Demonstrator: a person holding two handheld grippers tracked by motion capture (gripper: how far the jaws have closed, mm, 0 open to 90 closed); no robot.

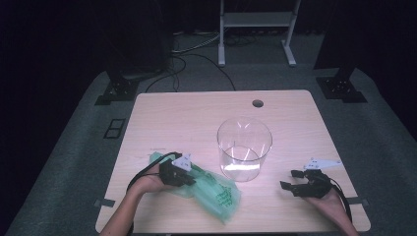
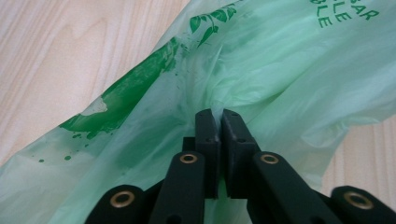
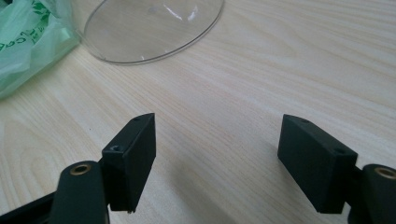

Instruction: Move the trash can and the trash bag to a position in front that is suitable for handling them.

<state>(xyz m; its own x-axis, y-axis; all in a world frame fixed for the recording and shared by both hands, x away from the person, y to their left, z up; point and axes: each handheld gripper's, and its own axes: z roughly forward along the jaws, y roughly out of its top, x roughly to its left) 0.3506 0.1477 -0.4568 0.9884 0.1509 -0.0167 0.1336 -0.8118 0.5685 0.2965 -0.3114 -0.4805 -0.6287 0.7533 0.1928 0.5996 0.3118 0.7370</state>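
Black jaws of the left gripper (image 2: 222, 116) stand pressed together on a pinched fold of the green plastic bag (image 2: 261, 65), the film showing between the pads in the left gripper view. No earlier frame bears on the closing. That bag (image 1: 211, 189) lies crumpled on the near left part of the tabletop (image 1: 295, 123), printed with darker green leaves and lettering, its right end just beside the base of the clear glass cylinder (image 1: 244, 147). That cylinder stands upright near the middle of the tabletop, open at the top. Well apart on the near right, the right gripper (image 1: 290, 179) is held low over bare wood, its jaws spread wide with nothing between them; its own view shows the pads (image 3: 133, 154) apart.
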